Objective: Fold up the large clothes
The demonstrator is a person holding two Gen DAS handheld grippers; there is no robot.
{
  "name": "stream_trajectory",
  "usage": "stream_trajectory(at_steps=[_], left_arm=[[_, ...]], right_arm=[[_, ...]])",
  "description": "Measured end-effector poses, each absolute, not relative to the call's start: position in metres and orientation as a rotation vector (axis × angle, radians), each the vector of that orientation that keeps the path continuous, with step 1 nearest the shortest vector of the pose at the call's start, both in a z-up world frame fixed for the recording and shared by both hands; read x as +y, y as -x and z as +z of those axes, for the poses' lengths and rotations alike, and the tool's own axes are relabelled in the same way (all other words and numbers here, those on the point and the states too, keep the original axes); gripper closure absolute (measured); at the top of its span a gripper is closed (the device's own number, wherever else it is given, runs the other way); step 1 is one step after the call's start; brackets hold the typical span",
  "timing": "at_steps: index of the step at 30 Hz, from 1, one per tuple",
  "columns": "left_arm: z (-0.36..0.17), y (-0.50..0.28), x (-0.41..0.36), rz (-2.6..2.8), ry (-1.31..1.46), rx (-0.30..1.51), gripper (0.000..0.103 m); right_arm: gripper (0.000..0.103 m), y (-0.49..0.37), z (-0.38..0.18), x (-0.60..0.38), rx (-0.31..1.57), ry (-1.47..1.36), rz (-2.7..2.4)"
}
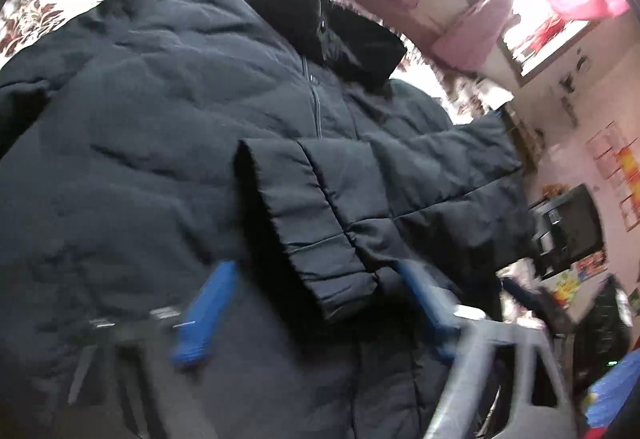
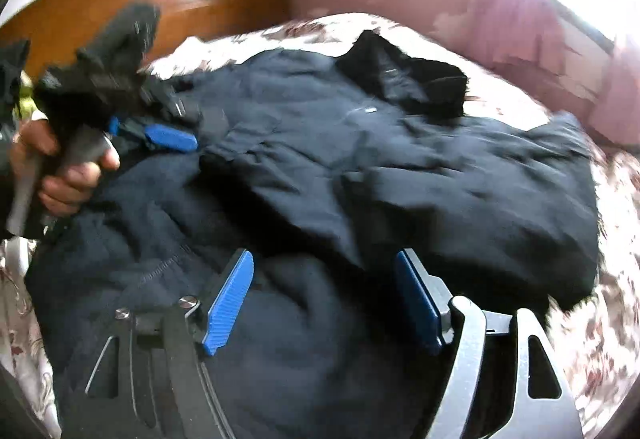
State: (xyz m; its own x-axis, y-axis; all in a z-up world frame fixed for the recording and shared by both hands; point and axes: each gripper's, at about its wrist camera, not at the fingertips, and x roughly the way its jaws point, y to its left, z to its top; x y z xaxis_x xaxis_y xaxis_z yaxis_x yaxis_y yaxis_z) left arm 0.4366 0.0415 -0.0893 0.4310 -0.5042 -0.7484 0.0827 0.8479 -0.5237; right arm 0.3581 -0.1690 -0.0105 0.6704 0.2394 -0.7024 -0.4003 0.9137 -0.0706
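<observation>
Farthest left in the right wrist view, the person's left hand (image 2: 68, 175) grips the handle of the left gripper (image 2: 160, 137), which reaches in over the shoulder side of the dark padded jacket (image 2: 320, 159). In this view only one blue pad of that tool shows clearly, so its spread is better judged from its own camera: there the two blue fingers (image 1: 204, 319) stand partly apart with the cuff of a folded-in sleeve (image 1: 312, 223) hanging between them, and no pad visibly presses on the fabric (motion blur makes the contact hard to read).

Toward the middle, the jacket lies front-up and zipped on a floral bedspread (image 2: 600, 319), its black collar (image 2: 400, 75) at the far end. One sleeve is laid across the chest, probably to narrow the garment before the body is folded over.

To the right, the right gripper (image 2: 324, 303) hovers over the lower front of the jacket, jaws spread wide and holding nothing, with cloth only beneath them. Its place near the hem side suggests it is positioned either to smooth the panel or to take a fresh hold for the next fold.
</observation>
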Motion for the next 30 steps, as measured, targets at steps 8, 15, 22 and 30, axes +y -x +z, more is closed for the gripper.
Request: stream_trajectory(at_steps=[8,15,22,30], left_arm=[[-0.051,-0.422,0.047,-0.167,0.407,0.902,0.1],[-0.031,-0.39,0.086,0.057,0.226,0.862,0.1],[-0.073,-0.394,0.094,0.11,0.147,0.917,0.099],[-0.08,-0.387,0.094,0.1,0.137,0.884,0.097]], right_arm=[[0.033,-0.35,0.012,-0.234,0.627,0.14,0.149],[0.033,-0.411,0.013,-0.21,0.664,0.055,0.125],[0.033,-0.461,-0.064,-0.167,0.863,0.146,0.135],[0.031,-0.464,-0.088,-0.159,0.858,0.177,0.132]])
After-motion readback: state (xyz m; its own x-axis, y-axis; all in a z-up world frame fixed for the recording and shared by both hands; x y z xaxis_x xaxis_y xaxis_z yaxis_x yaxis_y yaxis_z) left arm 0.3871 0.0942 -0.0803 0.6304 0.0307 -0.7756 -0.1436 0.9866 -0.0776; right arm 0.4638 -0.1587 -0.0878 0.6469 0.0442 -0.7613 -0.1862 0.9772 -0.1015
